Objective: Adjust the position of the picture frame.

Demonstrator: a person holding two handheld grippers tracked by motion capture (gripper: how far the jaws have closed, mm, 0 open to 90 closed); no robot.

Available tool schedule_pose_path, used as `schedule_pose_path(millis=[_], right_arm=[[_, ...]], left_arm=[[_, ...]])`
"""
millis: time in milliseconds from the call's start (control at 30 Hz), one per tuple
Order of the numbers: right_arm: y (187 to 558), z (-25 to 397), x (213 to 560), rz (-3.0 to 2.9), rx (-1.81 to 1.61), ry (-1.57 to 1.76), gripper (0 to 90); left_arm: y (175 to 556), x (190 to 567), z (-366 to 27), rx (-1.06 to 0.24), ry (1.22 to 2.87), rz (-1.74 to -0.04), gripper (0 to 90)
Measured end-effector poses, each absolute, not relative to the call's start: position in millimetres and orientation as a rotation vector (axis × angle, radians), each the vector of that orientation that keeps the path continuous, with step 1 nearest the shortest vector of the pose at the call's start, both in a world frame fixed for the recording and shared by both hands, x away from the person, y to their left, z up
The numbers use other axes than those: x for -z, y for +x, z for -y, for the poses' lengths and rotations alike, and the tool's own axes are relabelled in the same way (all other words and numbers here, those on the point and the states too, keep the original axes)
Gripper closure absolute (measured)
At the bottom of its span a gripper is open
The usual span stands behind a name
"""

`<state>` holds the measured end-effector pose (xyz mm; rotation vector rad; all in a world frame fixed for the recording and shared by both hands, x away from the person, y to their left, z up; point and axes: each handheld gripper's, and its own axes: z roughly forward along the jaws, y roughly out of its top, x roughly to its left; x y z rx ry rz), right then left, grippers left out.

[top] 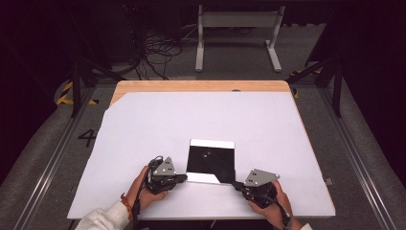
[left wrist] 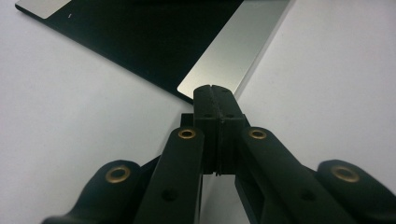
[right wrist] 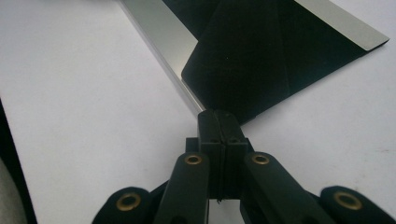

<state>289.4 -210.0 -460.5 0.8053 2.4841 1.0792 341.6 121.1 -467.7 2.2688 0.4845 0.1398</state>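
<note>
Both jaws are shut. The left gripper (top: 181,178) and right gripper (top: 238,184) each pinch a near corner of the black sheet (top: 211,160), likely to lift it evenly off the bench (top: 143,124).

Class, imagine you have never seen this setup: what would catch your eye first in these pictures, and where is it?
First, the black sheet with silver edge strips, stark against the white table cover, lying near the person's side of the table. Next, the two hand-held grippers at its near corners: the left gripper at the near left corner, the right gripper at the near right one, each with jaws pressed together.
</note>
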Motion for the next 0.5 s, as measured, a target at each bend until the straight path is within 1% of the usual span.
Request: schedule_pose_path(millis=[233,367,500], right_arm=[[293.6,213.0,460.3,-2.479,-1.078,0.818,90.0],[295.5,213.9,460.4,-2.474,-1.076,0.827,90.0],[298.3,214.5,460.6,-2.467,-1.075,0.837,90.0]], left_arm=[[344.1,467.3,-116.6,-0.148,2.273,-0.487,89.8],[343.3,466.5,-112.6,-0.181,2.283,-0.479,89.9],[345.2,467.3,-110.8,-0.168,2.274,-0.481,89.9]])
